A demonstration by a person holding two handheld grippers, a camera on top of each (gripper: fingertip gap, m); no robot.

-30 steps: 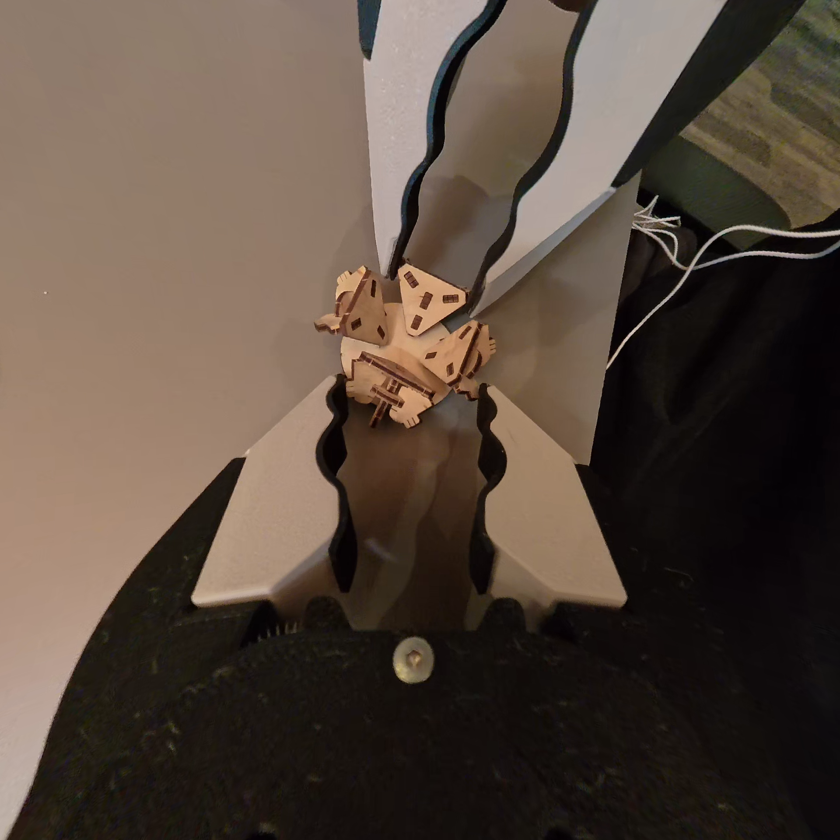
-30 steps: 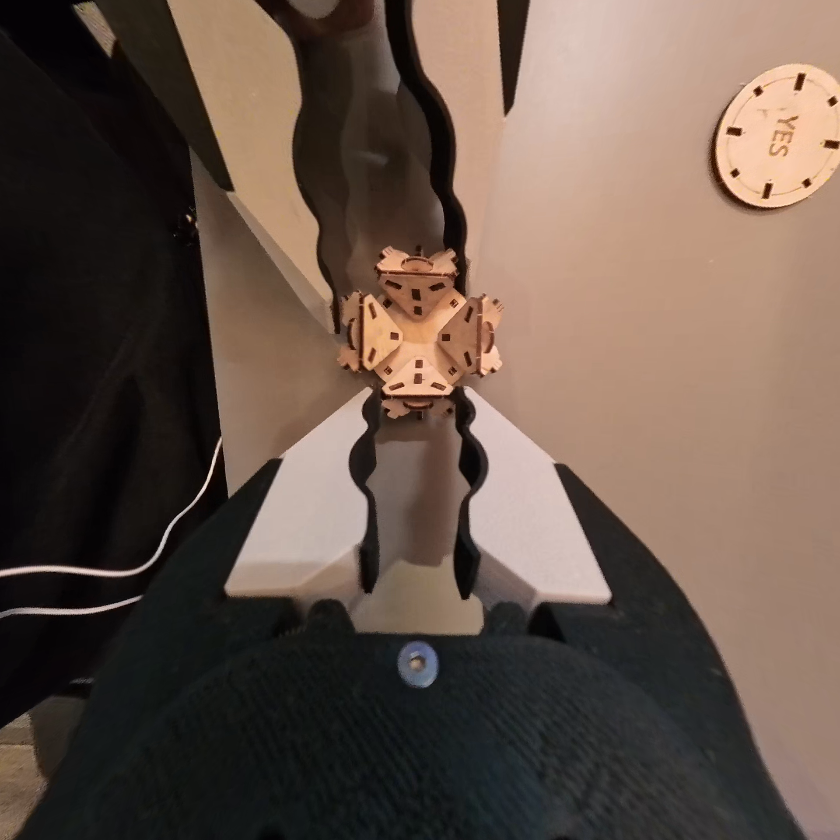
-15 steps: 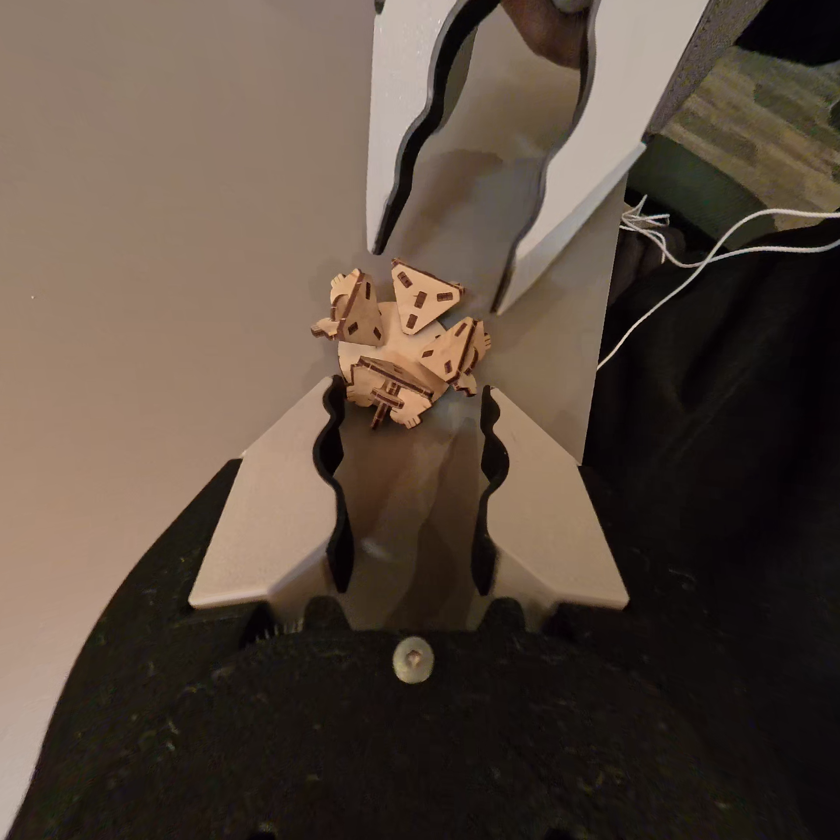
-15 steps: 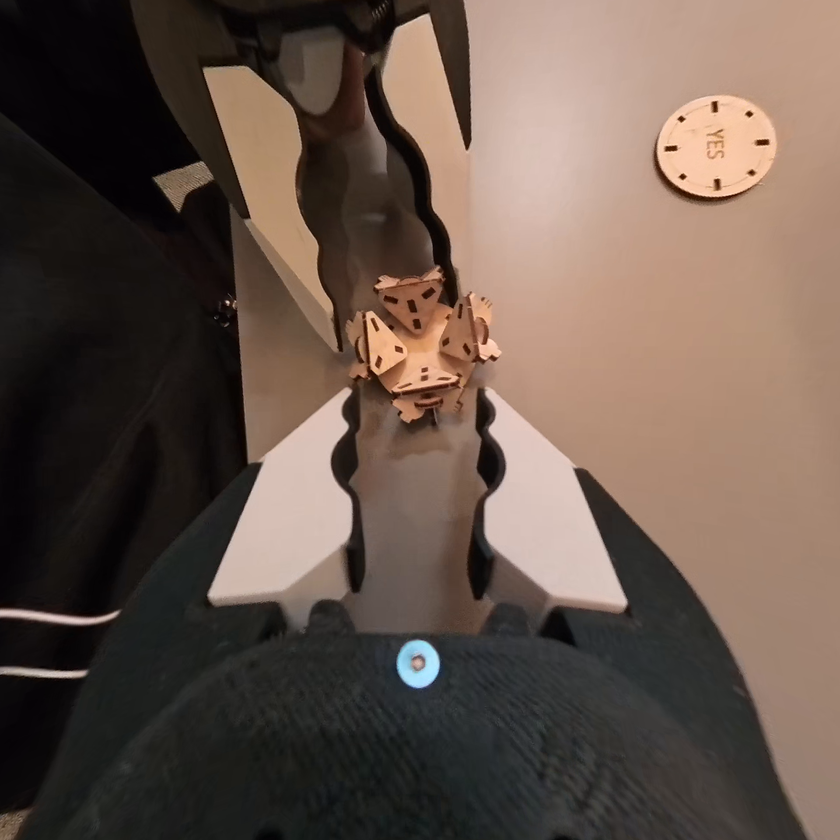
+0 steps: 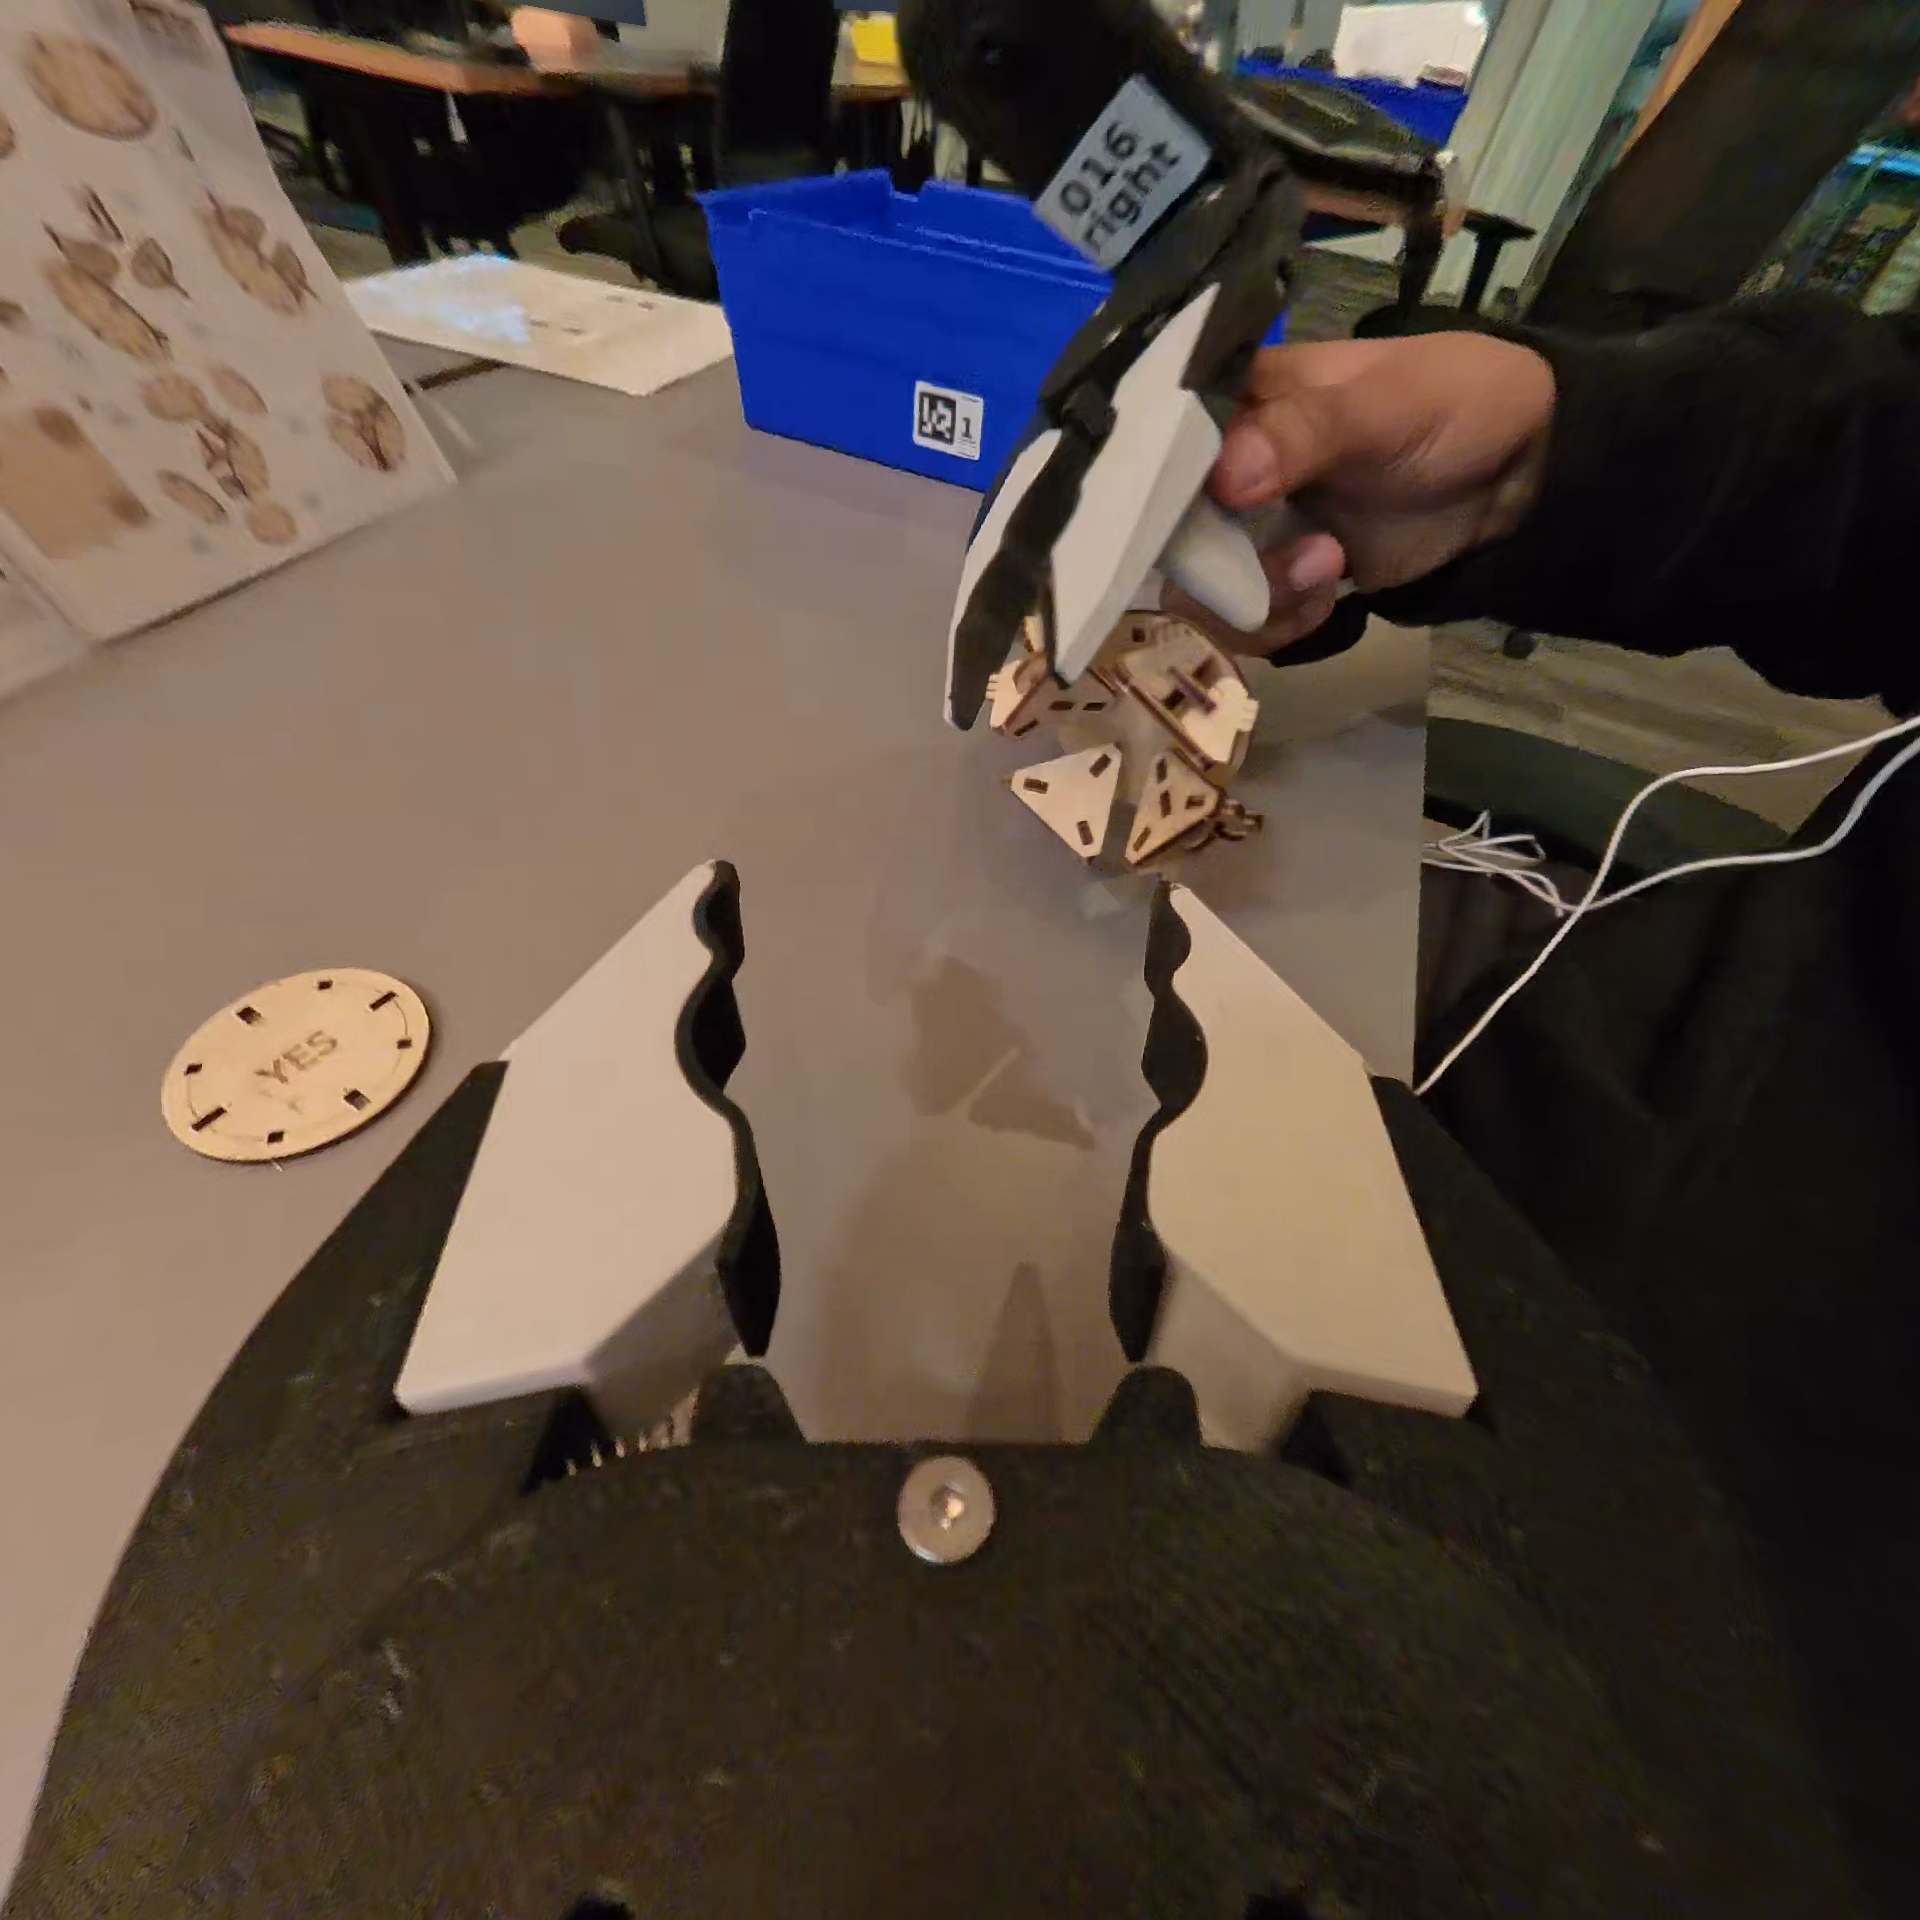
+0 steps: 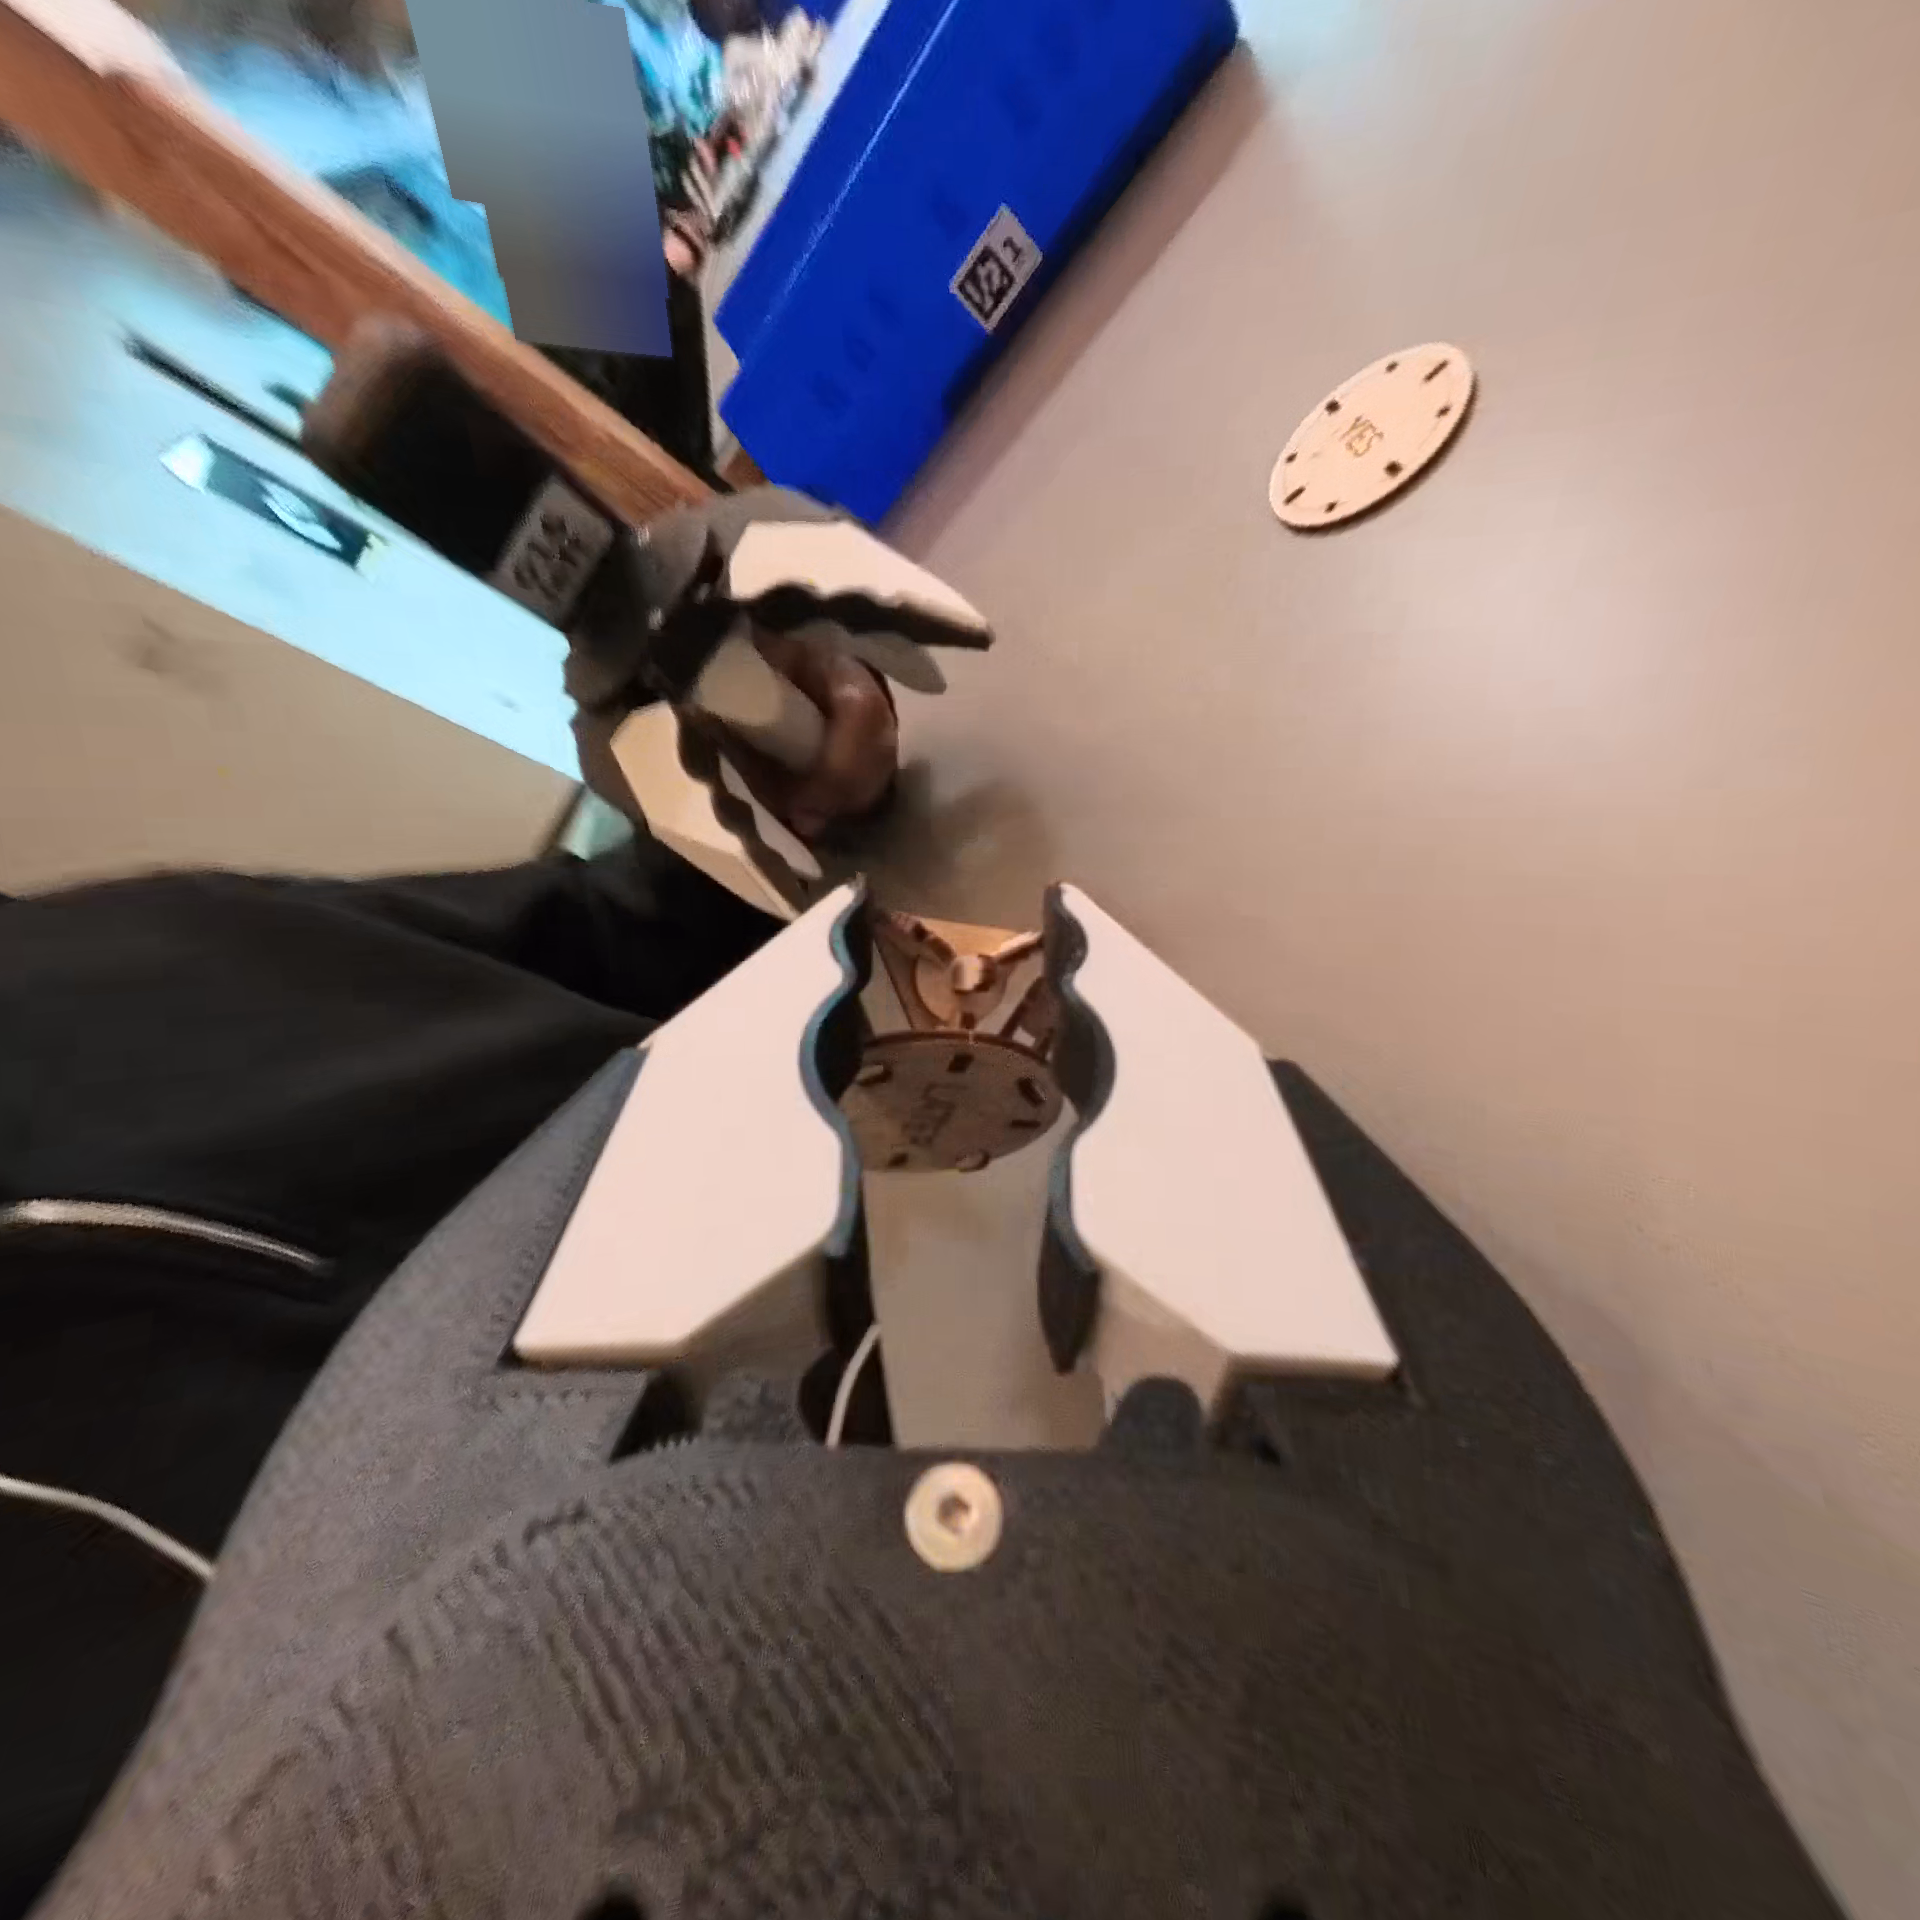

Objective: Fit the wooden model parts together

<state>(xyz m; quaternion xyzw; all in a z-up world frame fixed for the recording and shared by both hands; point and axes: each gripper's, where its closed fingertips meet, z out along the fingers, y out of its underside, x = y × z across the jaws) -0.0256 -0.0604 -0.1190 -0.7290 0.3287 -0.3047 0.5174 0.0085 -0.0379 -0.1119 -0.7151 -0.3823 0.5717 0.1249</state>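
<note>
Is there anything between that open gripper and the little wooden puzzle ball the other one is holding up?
Nothing visible. The left gripper stands open, with bare grey table between its fingers, and the wooden ball hangs just beyond its right fingertip, clamped in the right gripper.

Grey table [image 5: 520, 727], wooden disc [image 5: 296, 1064], blue bin [image 5: 883, 312]

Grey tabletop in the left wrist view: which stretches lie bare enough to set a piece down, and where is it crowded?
Bare: the wide stretch of grey tabletop between the wooden disc, the leaning printed sheet and the blue bin. Crowded: the right edge, where the right gripper holds the wooden model just beyond the open left gripper.
</note>
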